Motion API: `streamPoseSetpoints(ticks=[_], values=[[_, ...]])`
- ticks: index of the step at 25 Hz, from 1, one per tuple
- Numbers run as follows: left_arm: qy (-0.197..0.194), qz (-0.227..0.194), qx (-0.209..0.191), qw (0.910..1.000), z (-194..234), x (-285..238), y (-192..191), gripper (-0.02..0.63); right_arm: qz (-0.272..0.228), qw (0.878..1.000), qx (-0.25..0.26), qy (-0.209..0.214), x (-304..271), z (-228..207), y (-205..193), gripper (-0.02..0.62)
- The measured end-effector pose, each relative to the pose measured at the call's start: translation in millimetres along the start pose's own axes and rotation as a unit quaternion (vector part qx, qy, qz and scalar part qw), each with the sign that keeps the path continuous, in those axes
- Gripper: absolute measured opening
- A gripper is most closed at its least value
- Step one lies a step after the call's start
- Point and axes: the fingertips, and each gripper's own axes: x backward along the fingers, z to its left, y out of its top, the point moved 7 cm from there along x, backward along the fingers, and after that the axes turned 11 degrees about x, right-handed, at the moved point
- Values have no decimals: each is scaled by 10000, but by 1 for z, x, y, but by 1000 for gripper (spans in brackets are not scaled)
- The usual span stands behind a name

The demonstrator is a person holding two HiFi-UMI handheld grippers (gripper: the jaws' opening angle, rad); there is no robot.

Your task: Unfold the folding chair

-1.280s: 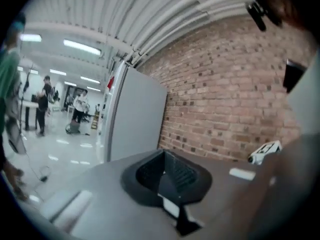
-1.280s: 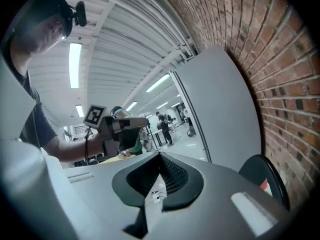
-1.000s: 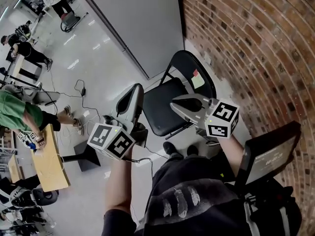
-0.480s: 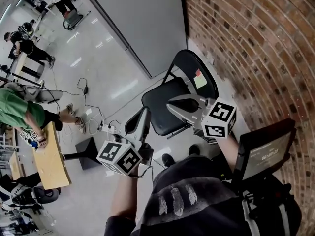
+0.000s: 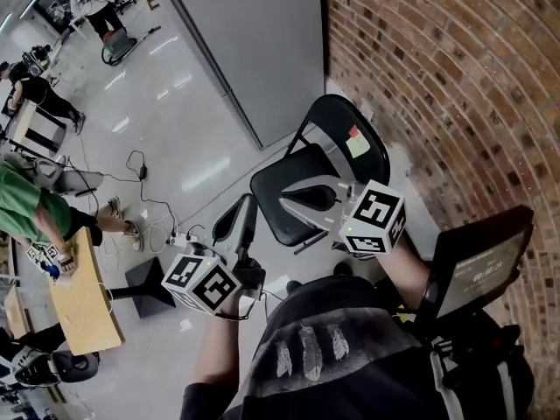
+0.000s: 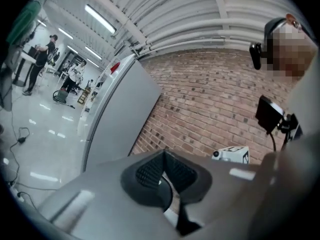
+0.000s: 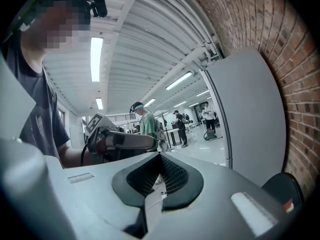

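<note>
**Brick wall** [image 5: 437,68]: fills the right side and upper right of the head view and runs down behind the chair.

**Floor** [image 5: 166,138]: pale and glossy with streaks of reflected light. It takes up the left half and centre.

**Grey partition panel** [image 5: 254,33]: upper centre, with its right edge against the brick wall.

**Folding chair** [image 5: 289,201]: black, at the centre of the head view, just left of the wall. It stands opened out, with the seat flat and the rounded backrest upright behind it. A sliver of the backrest also shows in the lower right corner of the right gripper view.

**Wooden table** [image 5: 83,300]: lower left. A person in green [image 5: 35,208] is bent beside it at the left edge.

**Black screen** [image 5: 479,265]: lower right, near the wall.

**Right gripper** [image 5: 287,198]: centre, its nose lying over the chair seat in the picture. Whether it touches the seat cannot be told. Its own view shows the jaws closed together with nothing between them.

**Left gripper** [image 5: 245,206]: lower centre, just left of the seat and clear of the chair. The jaws meet pad to pad and hold nothing.

**Cables** [image 5: 144,195]: loose on the floor at left centre.

**Sticky note** [image 5: 353,142]: pale green with a red corner, on the backrest.
</note>
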Motion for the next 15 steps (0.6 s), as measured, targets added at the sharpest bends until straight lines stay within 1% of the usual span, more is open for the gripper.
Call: streamPoseSetpoints(ticks=[6, 11, 15], values=[[-106, -45, 138, 9998, 25, 39, 12, 0, 241, 9997, 86, -19, -36, 30, 4, 2], [-144, -112, 414, 9990, 51, 71, 17, 0, 384, 9992, 106, -26, -65, 54, 0, 2], [-132, -49, 521, 9985, 72, 86, 16, 0, 416, 9991, 31, -65, -82, 65, -5, 2]])
